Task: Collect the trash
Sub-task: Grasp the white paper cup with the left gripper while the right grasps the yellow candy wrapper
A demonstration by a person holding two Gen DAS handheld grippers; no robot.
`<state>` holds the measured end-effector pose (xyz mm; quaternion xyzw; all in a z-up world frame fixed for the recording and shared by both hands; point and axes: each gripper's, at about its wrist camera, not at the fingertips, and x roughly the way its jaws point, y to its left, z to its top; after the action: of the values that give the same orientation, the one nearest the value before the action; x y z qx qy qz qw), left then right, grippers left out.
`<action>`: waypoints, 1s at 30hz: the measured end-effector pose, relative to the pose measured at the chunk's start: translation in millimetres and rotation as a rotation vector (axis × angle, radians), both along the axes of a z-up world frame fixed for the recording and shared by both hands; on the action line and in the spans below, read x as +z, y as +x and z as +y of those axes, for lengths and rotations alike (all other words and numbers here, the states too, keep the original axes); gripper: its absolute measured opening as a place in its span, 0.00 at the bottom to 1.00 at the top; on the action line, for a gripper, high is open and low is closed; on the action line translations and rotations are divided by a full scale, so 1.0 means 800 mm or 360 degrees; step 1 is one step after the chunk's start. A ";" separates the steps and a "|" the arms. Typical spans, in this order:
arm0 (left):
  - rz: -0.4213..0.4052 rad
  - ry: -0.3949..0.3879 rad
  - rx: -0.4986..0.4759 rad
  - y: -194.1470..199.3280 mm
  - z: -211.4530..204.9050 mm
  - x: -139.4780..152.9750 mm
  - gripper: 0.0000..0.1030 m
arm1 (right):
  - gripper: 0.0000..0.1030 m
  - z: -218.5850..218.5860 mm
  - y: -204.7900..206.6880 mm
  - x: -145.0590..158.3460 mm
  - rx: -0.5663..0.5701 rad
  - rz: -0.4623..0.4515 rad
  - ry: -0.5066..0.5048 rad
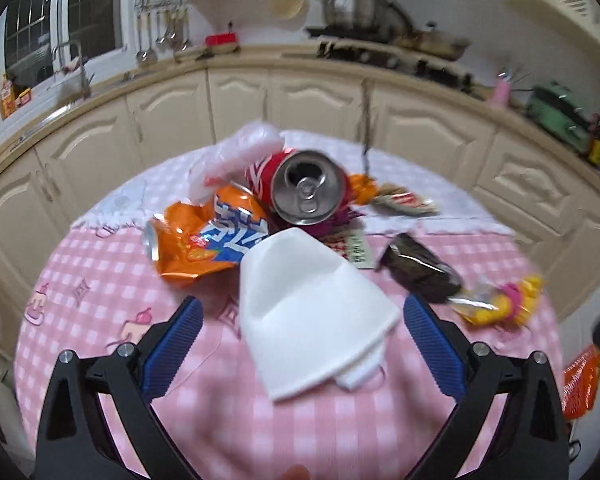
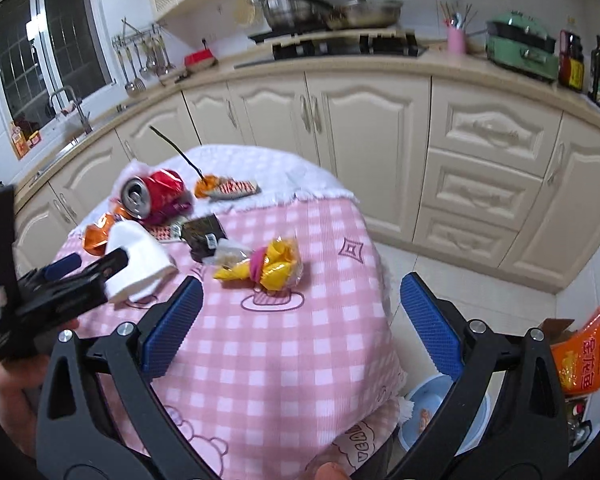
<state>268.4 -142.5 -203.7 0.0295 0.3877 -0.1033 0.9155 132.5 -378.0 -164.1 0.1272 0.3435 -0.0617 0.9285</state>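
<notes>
**Two open grippers over a table of litter**

Several pieces of trash lie on the pink checked tablecloth (image 1: 100, 280). Nearest the left gripper (image 1: 302, 342) is a folded white paper napkin (image 1: 308, 316), lying between its widely spread blue pads (image 1: 172, 348), which touch nothing. Just beyond the napkin, touching its far edge, is a crushed orange soda can (image 1: 196, 240) on its side. Against that leans a red soda can (image 1: 304, 188), its opened top turned toward the left wrist camera. Behind both cans sits a crumpled clear plastic bag (image 1: 236, 152). To the right of the napkin lies a dark brown wrapper (image 1: 420, 268), and next to it a yellow and pink candy wrapper (image 1: 500, 304). Further back, near the white cloth edge, is a small striped snack packet (image 1: 404, 200) beside an orange scrap.

From the right wrist view, the right gripper (image 2: 302, 320) hangs above the near right part of the table, jaws fully apart and holding nothing. The yellow and pink candy wrapper (image 2: 268, 266) lies just beyond its left pad. The left gripper (image 2: 92, 270) shows at the left, its tips at the napkin (image 2: 140, 260).

Below the table edge on the floor stand a pale blue basin (image 2: 424, 412) and an orange printed bag (image 2: 584, 360). Cream kitchen cabinets (image 2: 372, 140) run behind.
</notes>
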 end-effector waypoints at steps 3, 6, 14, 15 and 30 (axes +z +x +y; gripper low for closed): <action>0.0150 -0.0063 0.0068 0.030 -0.003 -0.023 0.95 | 0.94 0.002 0.020 -0.015 0.0061 0.0054 -0.0006; 0.0217 -0.0165 0.0099 0.047 0.000 -0.039 0.95 | 0.94 0.005 0.039 -0.028 0.0104 0.0092 -0.0015; 0.0166 -0.0208 -0.0026 0.040 -0.005 -0.034 0.57 | 0.66 0.011 0.093 -0.057 0.0272 0.0168 0.0032; 0.0176 -0.0241 -0.0064 0.038 -0.004 -0.034 0.44 | 0.59 0.012 0.092 -0.058 0.0287 0.0166 0.0065; 0.0166 -0.0424 -0.0211 -0.034 0.048 -0.030 0.13 | 0.40 0.033 0.030 -0.035 0.0333 0.0086 0.0135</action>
<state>241.0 -104.0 -228.1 -0.0720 0.4148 -0.2152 0.8812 156.8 -351.5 -192.5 0.1282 0.3821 0.0468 0.9140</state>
